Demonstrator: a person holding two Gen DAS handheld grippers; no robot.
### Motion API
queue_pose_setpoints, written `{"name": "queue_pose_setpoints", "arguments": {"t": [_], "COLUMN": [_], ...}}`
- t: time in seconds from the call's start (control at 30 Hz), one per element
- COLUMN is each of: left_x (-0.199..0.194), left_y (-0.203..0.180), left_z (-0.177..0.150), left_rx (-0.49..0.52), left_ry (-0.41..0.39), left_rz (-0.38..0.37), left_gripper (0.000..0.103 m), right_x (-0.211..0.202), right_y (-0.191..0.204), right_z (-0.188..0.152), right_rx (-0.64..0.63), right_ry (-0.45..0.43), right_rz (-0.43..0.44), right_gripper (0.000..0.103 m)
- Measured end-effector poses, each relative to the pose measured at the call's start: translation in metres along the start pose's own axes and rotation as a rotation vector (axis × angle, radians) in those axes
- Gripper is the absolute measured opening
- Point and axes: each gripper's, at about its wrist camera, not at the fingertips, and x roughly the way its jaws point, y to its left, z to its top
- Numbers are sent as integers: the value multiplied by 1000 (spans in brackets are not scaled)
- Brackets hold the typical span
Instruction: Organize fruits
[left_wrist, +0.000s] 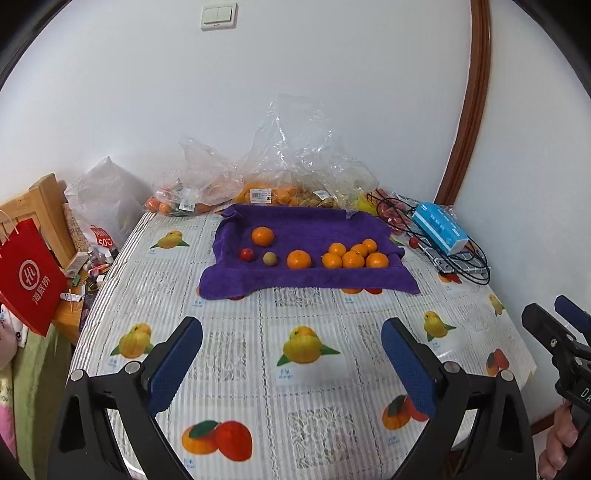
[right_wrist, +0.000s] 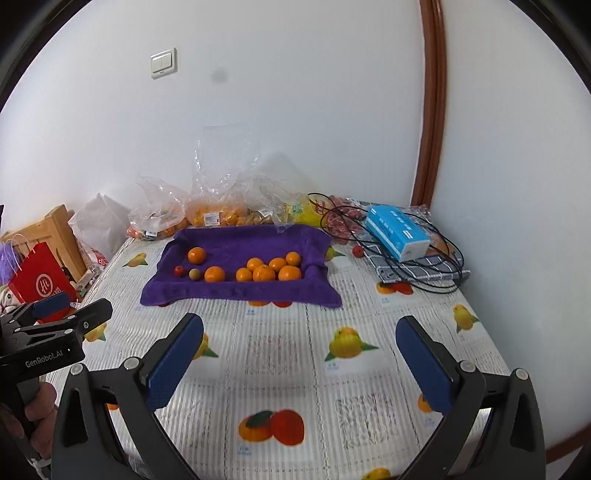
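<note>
A purple towel (left_wrist: 295, 225) (right_wrist: 243, 240) lies at the far side of the table. On it sit several oranges in a cluster at the right (left_wrist: 353, 259) (right_wrist: 264, 273), two single oranges (left_wrist: 262, 236) (left_wrist: 299, 259), a small red fruit (left_wrist: 247, 254) (right_wrist: 179, 270) and a small tan fruit (left_wrist: 270, 258) (right_wrist: 194, 274). My left gripper (left_wrist: 291, 328) is open and empty above the near table. My right gripper (right_wrist: 299, 328) is open and empty, level with it to the right.
Clear plastic bags of oranges (left_wrist: 266, 194) and other fruit line the wall behind the towel. A blue tissue pack (left_wrist: 439, 227) and black cables (left_wrist: 465, 266) lie at the far right. A red paper bag (left_wrist: 31, 273) hangs left of the table. The tablecloth (left_wrist: 306, 387) has fruit prints.
</note>
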Motion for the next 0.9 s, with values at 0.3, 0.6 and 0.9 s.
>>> {"name": "queue_pose_setpoints", "arguments": {"t": [0.3, 0.6, 0.9], "left_x": [-10, -8, -4], "left_y": [-16, -18, -16], "left_z": [-10, -11, -13], "left_rx": [32, 34, 26], "left_ry": [-16, -13, -10], "left_rz": [4, 5, 5], "left_gripper": [99, 99, 99], "right_x": [-14, -15, -13], "right_y": [-14, -19, -16], "right_z": [-14, -16, -18], "right_rx": [22, 26, 18], "right_ry": [-2, -3, -2], "right_rz": [-22, -33, -38], "right_gripper": [102, 102, 102]}}
